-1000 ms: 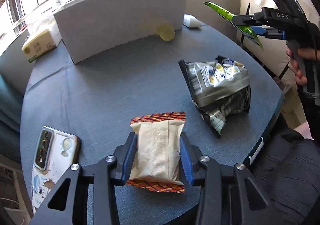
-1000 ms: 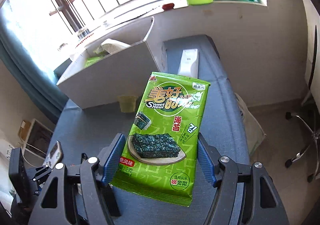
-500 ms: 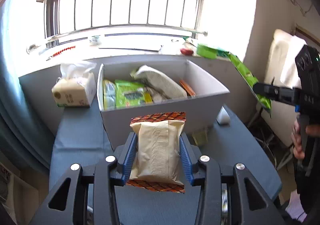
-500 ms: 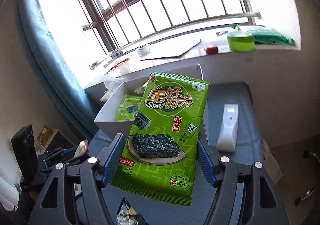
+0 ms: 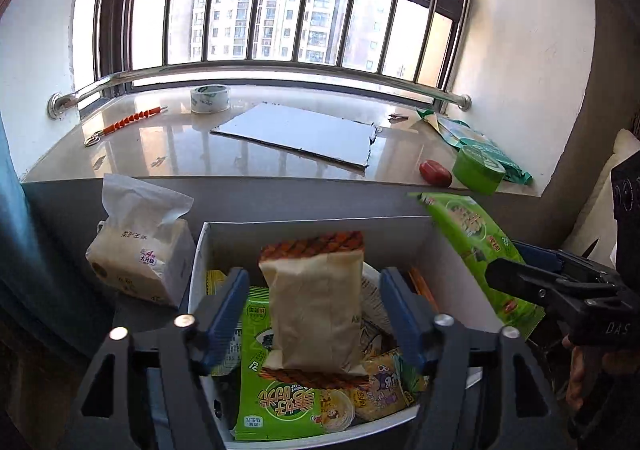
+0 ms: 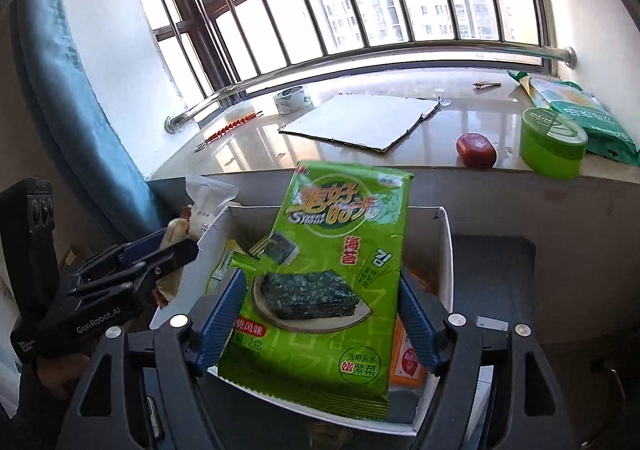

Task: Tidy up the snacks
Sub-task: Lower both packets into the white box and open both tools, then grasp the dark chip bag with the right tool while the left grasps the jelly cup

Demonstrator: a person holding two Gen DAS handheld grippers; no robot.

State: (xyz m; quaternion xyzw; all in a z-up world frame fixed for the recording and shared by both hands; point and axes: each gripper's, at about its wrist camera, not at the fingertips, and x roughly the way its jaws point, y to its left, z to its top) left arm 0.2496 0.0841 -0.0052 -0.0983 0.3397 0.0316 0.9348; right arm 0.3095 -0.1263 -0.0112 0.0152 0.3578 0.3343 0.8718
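My left gripper [image 5: 314,314] is open over the white box [image 5: 320,228]. A beige snack pack with orange ends [image 5: 314,302] hangs loose between its jaws, clear of both pads. My right gripper [image 6: 320,322] is open over the same box [image 6: 446,250]. A green seaweed packet [image 6: 332,282] sits loose between its jaws, tilted. The box holds several snack packets [image 5: 276,406]. The right gripper and its green packet [image 5: 472,246] show at the right of the left wrist view. The left gripper [image 6: 132,274] shows at the left of the right wrist view.
A tissue pack [image 5: 140,250] stands left of the box. The window sill behind holds a tape roll [image 5: 210,98], a grey board [image 5: 296,134], a red object [image 5: 434,173], a green tub [image 5: 478,169] and a green bag [image 6: 588,118]. A blue curtain [image 6: 80,122] hangs at left.
Both grippers have risen and moved forward over the box. Both have opened their jaws, and the beige pack and green packet have come loose and are dropping.
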